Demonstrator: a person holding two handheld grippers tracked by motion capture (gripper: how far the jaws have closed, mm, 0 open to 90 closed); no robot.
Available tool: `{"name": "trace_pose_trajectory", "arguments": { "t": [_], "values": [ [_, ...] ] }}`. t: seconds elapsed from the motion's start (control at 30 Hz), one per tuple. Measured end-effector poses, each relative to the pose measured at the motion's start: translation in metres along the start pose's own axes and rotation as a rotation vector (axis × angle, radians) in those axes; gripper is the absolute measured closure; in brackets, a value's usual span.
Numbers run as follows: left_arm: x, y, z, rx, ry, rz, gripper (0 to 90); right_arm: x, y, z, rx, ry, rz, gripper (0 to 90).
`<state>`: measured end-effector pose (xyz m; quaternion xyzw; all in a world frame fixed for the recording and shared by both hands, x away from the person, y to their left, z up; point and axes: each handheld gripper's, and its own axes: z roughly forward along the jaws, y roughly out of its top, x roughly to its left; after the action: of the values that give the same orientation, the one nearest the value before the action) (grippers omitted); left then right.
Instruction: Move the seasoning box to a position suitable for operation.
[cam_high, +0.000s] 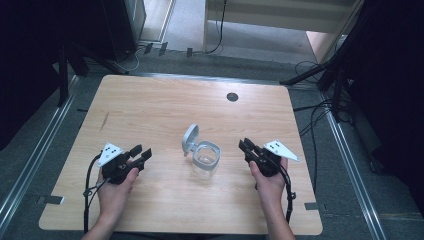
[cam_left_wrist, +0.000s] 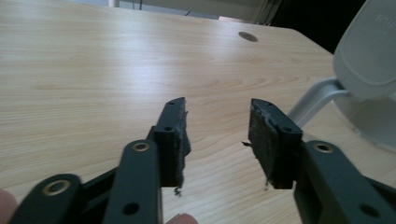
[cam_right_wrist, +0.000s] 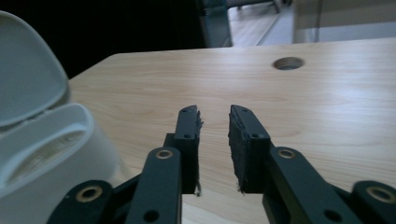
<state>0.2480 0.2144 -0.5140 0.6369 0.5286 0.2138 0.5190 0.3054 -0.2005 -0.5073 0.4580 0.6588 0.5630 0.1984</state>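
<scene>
A clear jar (cam_high: 205, 160) with a grey rim stands on the wooden table (cam_high: 165, 105) between my hands, its hinged grey lid (cam_high: 190, 138) flipped up at its left. My left gripper (cam_high: 142, 153) rests on the table left of the jar, open, nothing between its jaws. In the left gripper view the gripper (cam_left_wrist: 218, 119) points past the raised lid (cam_left_wrist: 369, 51) at the right edge. My right gripper (cam_high: 247, 146) lies right of the jar, open and empty. In the right gripper view the gripper (cam_right_wrist: 215, 121) has the jar (cam_right_wrist: 42, 154) close at its left.
A round cable hole (cam_high: 232, 97) sits near the table's far edge. Dark stands and cables (cam_high: 320, 115) crowd the floor at the right, and a dark frame (cam_high: 62, 65) stands at the far left.
</scene>
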Motion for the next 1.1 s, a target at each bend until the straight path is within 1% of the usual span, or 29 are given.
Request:
{"name": "trace_pose_trajectory", "arguments": {
  "t": [0.03,0.07,0.1,0.13,0.2,0.23,0.3,0.33,0.37,0.4,0.47,0.53,0.57,0.6,0.67,0.7,0.73,0.8,0.83,0.93,0.97,1.1],
  "values": [
    [-0.002,0.001,0.003,0.002,-0.017,-0.017,61.8,0.007,0.004,0.010,0.024,-0.003,-0.046,78.4],
    [-0.005,0.002,0.006,0.004,-0.022,-0.023,61.8,0.007,0.004,0.010,0.024,-0.003,-0.046,78.4],
    [-0.009,0.004,0.010,0.011,-0.027,-0.015,62.5,0.010,0.004,0.014,0.032,-0.012,-0.067,80.8],
    [-0.014,0.004,0.012,0.007,-0.026,-0.010,64.5,0.013,0.004,0.019,0.041,-0.014,-0.093,82.9],
    [-0.021,0.003,0.013,-0.002,-0.014,0.002,67.9,0.019,0.003,0.027,0.048,0.004,-0.103,86.7],
    [-0.024,0.002,0.013,-0.006,-0.024,0.000,71.8,0.021,0.002,0.029,0.050,0.014,-0.113,89.6],
    [-0.031,-0.001,0.013,-0.007,-0.034,0.009,79.7,0.027,-0.001,0.034,0.050,0.042,-0.120,90.0],
    [-0.034,-0.003,0.015,0.007,-0.047,0.018,83.8,0.029,-0.003,0.037,0.061,0.055,-0.130,90.0],
    [-0.039,-0.005,0.018,0.027,-0.073,0.026,86.6,0.031,-0.004,0.039,0.070,0.064,-0.144,90.0],
    [-0.043,-0.007,0.019,0.039,-0.084,0.038,90.0,0.036,-0.007,0.042,0.070,0.078,-0.160,90.0],
    [-0.054,-0.012,0.022,0.063,-0.103,0.085,90.0,0.038,-0.008,0.043,0.079,0.087,-0.167,90.0],
    [-0.065,-0.017,0.024,0.092,-0.128,0.120,90.0,0.042,-0.010,0.043,0.086,0.094,-0.174,90.0],
    [-0.069,-0.020,0.026,0.100,-0.139,0.127,90.0,0.043,-0.010,0.042,0.084,0.099,-0.171,90.0],
    [-0.072,-0.021,0.027,0.105,-0.147,0.130,90.0,0.046,-0.011,0.040,0.082,0.093,-0.165,90.0],
    [-0.080,-0.024,0.028,0.117,-0.167,0.141,90.0,0.047,-0.012,0.038,0.080,0.100,-0.156,90.0],
    [-0.083,-0.024,0.028,0.120,-0.172,0.145,90.0,0.048,-0.013,0.037,0.084,0.112,-0.149,90.0],
    [-0.084,-0.025,0.029,0.125,-0.175,0.149,90.0,0.049,-0.014,0.035,0.085,0.123,-0.144,90.0],
    [-0.086,-0.026,0.030,0.127,-0.170,0.154,90.0,0.054,-0.016,0.033,0.098,0.136,-0.161,90.0],
    [-0.086,-0.026,0.030,0.125,-0.166,0.154,90.0,0.054,-0.016,0.033,0.098,0.136,-0.161,90.0],
    [-0.085,-0.025,0.030,0.123,-0.165,0.147,90.0,0.061,-0.017,0.032,0.097,0.150,-0.164,90.0],
    [-0.085,-0.025,0.029,0.121,-0.156,0.149,90.0,0.065,-0.018,0.031,0.100,0.151,-0.160,90.0],
    [-0.083,-0.025,0.028,0.120,-0.143,0.143,90.0,0.071,-0.021,0.030,0.100,0.139,-0.159,90.0]
  ]
}}
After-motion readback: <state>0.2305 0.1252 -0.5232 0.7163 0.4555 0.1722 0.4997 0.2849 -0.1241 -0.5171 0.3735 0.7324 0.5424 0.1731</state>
